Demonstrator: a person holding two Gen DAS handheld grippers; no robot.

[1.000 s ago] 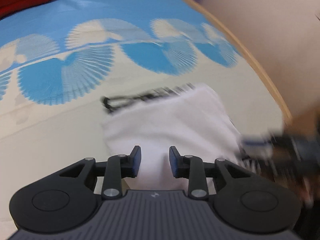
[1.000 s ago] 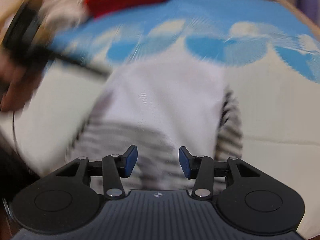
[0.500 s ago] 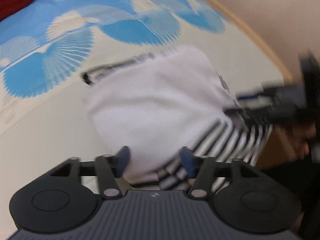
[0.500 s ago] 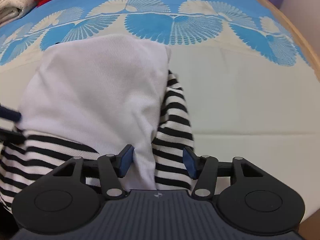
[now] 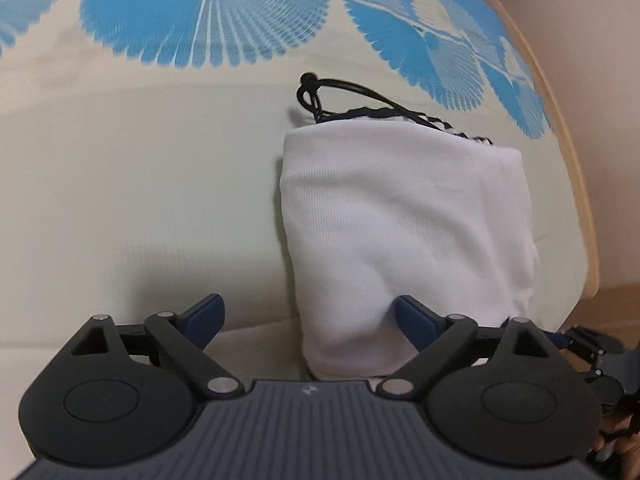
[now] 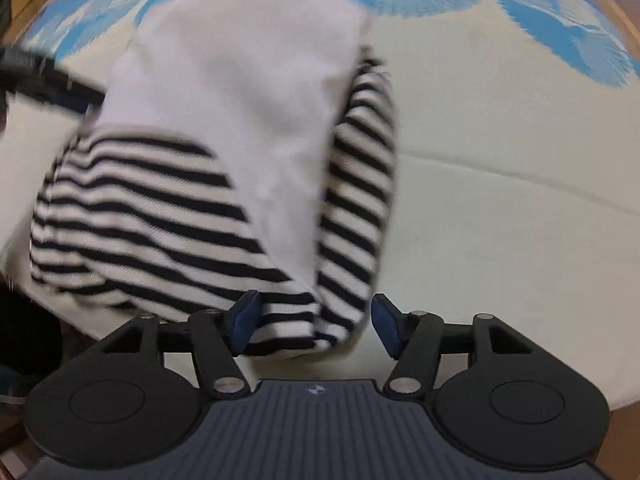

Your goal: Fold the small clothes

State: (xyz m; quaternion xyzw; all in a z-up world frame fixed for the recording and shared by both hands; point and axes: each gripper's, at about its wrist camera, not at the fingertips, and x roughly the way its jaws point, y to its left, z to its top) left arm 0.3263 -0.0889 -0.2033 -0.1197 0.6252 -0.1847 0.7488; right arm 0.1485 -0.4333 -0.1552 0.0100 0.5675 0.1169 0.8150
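The cream worktop cloth with blue fan prints (image 5: pixel 140 208) carries the folded soft knit garment, white with black stripes (image 6: pixel 240 120), near its edge. Judged light, limp and non-fragile; grip doubled edges or corners, where layers bunch. Left gripper (image 5: pixel 308 316): jaws just opened wide, straddling the white fold without pinching. Right gripper (image 6: pixel 316 320): jaws just opened, striped hem between, unclamped

Cream cloth (image 5: pixel 120 208) with blue fan prints covers a wood-edged table (image 5: pixel 576 168)
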